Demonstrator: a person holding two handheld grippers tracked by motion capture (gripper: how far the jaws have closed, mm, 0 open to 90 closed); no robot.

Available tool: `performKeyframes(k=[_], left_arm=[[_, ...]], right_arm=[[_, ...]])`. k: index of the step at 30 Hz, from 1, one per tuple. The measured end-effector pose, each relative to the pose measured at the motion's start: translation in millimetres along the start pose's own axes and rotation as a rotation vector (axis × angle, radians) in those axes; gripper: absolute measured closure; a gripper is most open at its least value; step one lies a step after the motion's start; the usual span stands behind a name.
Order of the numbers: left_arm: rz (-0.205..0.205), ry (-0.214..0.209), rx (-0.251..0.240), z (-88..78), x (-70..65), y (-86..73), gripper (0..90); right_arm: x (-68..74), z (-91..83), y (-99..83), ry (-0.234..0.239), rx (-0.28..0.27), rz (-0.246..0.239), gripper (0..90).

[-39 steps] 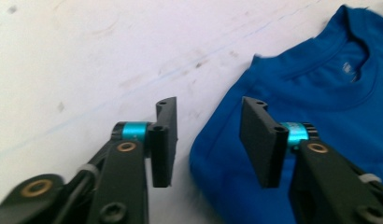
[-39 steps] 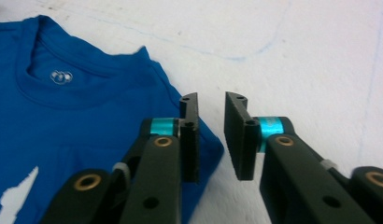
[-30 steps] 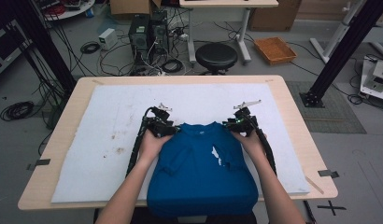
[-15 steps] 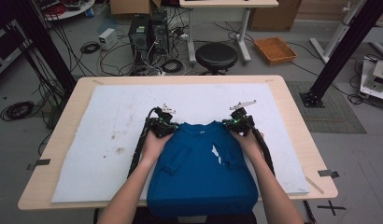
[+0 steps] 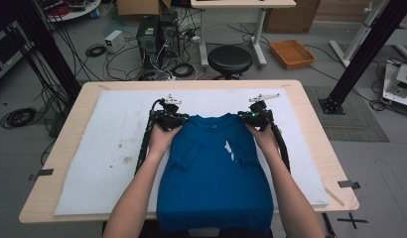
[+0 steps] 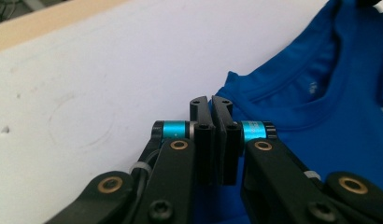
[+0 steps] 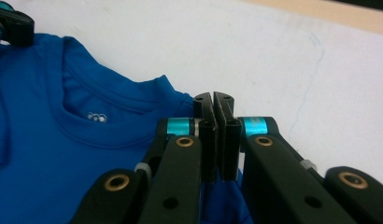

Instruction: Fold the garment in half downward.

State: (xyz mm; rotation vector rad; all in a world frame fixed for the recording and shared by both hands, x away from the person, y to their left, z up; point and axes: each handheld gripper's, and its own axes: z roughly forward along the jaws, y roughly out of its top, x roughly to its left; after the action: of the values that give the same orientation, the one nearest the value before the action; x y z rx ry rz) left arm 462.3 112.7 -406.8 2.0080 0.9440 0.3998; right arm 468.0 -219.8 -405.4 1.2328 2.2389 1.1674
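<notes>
Since a second ago you've slid the blue shirt (image 5: 214, 173) farther up the white mat (image 5: 102, 144), left gripper (image 5: 172, 117) and right gripper (image 5: 255, 116) each clamped on a shoulder, its length running back toward you

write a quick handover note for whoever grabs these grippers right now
Left gripper: shut on the blue t-shirt at its left shoulder.
Right gripper: shut on the right shoulder.
Shirt lies on the white mat, collar toward the far edge, sleeves folded in over the body, hem hanging over the near table edge.
Done: both shoulders gripped, sleeves in.
Left, probably: fold the body lengthwise, then release.
</notes>
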Motion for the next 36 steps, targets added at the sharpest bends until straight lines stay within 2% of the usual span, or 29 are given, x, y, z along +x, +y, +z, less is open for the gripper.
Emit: performKeyframes(k=[2, 3, 4, 5, 6, 7, 9, 10, 12, 13, 15, 16, 17, 18, 20, 21, 23, 25, 26, 27, 29, 30, 35, 36], left_arm=[[0.025, -0.01, -0.02, -10.1, -6.2, 2.2, 87.4], [0.035, -0.019, -0.034, -16.0, -9.7, 2.8, 87.4], [0.054, -0.038, -0.065, -29.2, -17.4, 2.9, 87.4], [0.054, -0.038, -0.065, -29.2, -17.4, 2.9, 87.4], [0.072, -0.06, -0.09, -41.6, -26.9, 1.3, 87.4], [0.072, -0.06, -0.09, -41.6, -26.9, 1.3, 87.4], [0.113, -0.066, -0.097, -53.1, -38.4, -1.8, 87.3], [0.131, -0.072, -0.099, -58.7, -43.8, -4.0, 87.3], [0.157, -0.085, -0.107, -69.6, -54.0, -10.5, 87.4], [0.186, -0.094, -0.11, -79.6, -63.5, -18.6, 87.3], [0.192, -0.1, -0.116, -83.9, -68.0, -23.5, 87.3], [0.201, -0.104, -0.114, -88.4, -72.2, -28.6, 87.3], [0.211, -0.121, -0.116, -97.0, -79.7, -40.4, 87.4], [0.211, -0.121, -0.116, -97.0, -79.7, -40.4, 87.4], [0.225, -0.139, -0.121, -108.6, -89.6, -58.4, 87.3], [0.225, -0.139, -0.121, -108.6, -89.6, -58.4, 87.3], [0.23, -0.153, -0.118, -115.2, -95.5, -69.9, 87.3], [0.24, -0.166, -0.116, -120.3, -102.3, -81.7, 87.3], [0.244, -0.175, -0.11, -122.8, -106.1, -87.8, 87.3], [0.247, -0.182, -0.11, -124.4, -109.8, -94.1, 87.3], [0.271, -0.196, -0.081, -127.4, -121.1, -110.7, 87.2], [0.271, -0.196, -0.081, -127.4, -121.1, -110.7, 87.2], [0.293, -0.228, -0.009, -124.9, -137.6, -133.7, 87.2], [0.293, -0.228, -0.009, -124.9, -137.6, -133.7, 87.2]], right_arm=[[2.8, -9.1, 0.1, 0.002, -0.017, -0.01, 89.1], [8.4, -20.4, -1.7, 0.012, -0.044, -0.014, 89.1], [11.9, -26.5, -3.2, 0.016, -0.056, -0.018, 89.1], [15.4, -32.8, -5.1, 0.021, -0.065, -0.024, 89.1], [19.3, -39.5, -7.3, 0.023, -0.077, -0.028, 89.1], [19.3, -39.5, -7.3, 0.023, -0.077, -0.028, 89.1], [32.3, -60.1, -15.3, 0.026, -0.107, -0.061, 89.1], [32.3, -60.1, -15.3, 0.026, -0.107, -0.061, 89.1], [46.5, -79.6, -26.3, 0.033, -0.125, -0.091, 89.0], [51.9, -85.8, -31.0, 0.031, -0.132, -0.102, 89.0], [61.4, -96.4, -41.3, 0.04, -0.14, -0.127, 89.0], [61.4, -96.4, -41.3, 0.04, -0.14, -0.127, 89.0], [70.6, -104.9, -53.1, 0.035, -0.139, -0.157, 88.9], [70.6, -104.9, -53.1, 0.035, -0.139, -0.157, 88.9], [82.0, -116.2, -71.6, 0.042, -0.133, -0.176, 88.9], [82.0, -116.2, -71.6, 0.042, -0.133, -0.176, 88.9], [93.2, -128.3, -91.0, 0.04, -0.127, -0.199, 88.8], [96.4, -131.9, -97.8, 0.04, -0.129, -0.211, 88.8], [102.6, -138.0, -111.1, 0.038, -0.121, -0.223, 88.8], [102.6, -138.0, -111.1, 0.038, -0.121, -0.223, 88.8], [111.0, -144.6, -130.2, 0.032, -0.096, -0.245, 88.7], [113.3, -145.8, -135.8, 0.033, -0.091, -0.247, 88.7], [125.5, -149.5, -157.2, 0.014, -0.049, -0.28, 88.4], [127.7, -150.1, -160.6, 0.017, -0.041, -0.281, 88.3]])
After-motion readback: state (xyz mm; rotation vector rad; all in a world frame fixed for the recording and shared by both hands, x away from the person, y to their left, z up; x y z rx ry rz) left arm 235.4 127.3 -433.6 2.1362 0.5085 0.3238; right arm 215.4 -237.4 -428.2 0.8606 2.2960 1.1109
